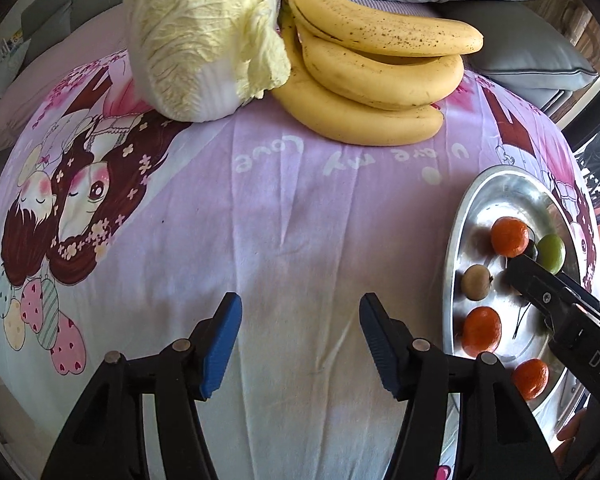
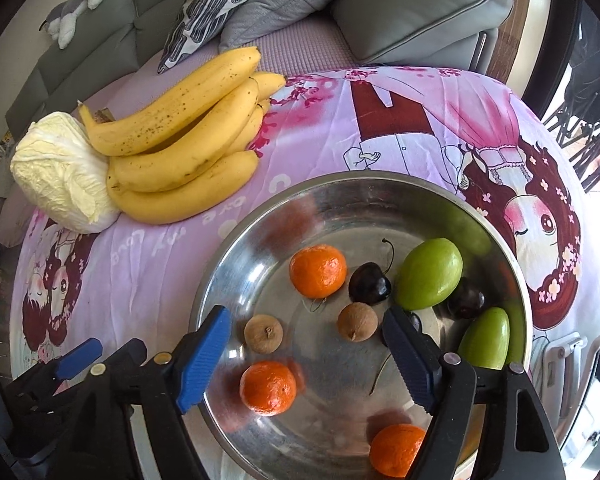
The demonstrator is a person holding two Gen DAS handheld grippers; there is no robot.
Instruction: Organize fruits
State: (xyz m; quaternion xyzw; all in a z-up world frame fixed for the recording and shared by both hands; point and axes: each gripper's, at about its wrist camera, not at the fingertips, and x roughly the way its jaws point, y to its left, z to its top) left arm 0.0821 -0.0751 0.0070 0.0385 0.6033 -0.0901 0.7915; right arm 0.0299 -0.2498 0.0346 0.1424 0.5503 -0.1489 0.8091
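Note:
A steel bowl (image 2: 380,188) sits on the pink cartoon cloth and holds three tangerines (image 2: 318,271), two brown longans (image 2: 357,321), dark cherries (image 2: 369,283) and two green fruits (image 2: 430,274). My right gripper (image 2: 306,354) is open and empty, low over the bowl, its fingers either side of the longans. My left gripper (image 1: 300,346) is open and empty above bare cloth, left of the bowl (image 1: 458,224). A banana bunch (image 1: 372,68) lies at the far side; it also shows in the right wrist view (image 2: 184,140). The left gripper's fingers (image 2: 78,358) show at the lower left of the right wrist view.
A napa cabbage (image 1: 200,36) lies next to the bananas on their left, also in the right wrist view (image 2: 62,172). Grey sofa cushions (image 2: 416,12) and a patterned pillow (image 2: 220,4) sit behind the table. The right gripper's body (image 1: 560,304) reaches over the bowl.

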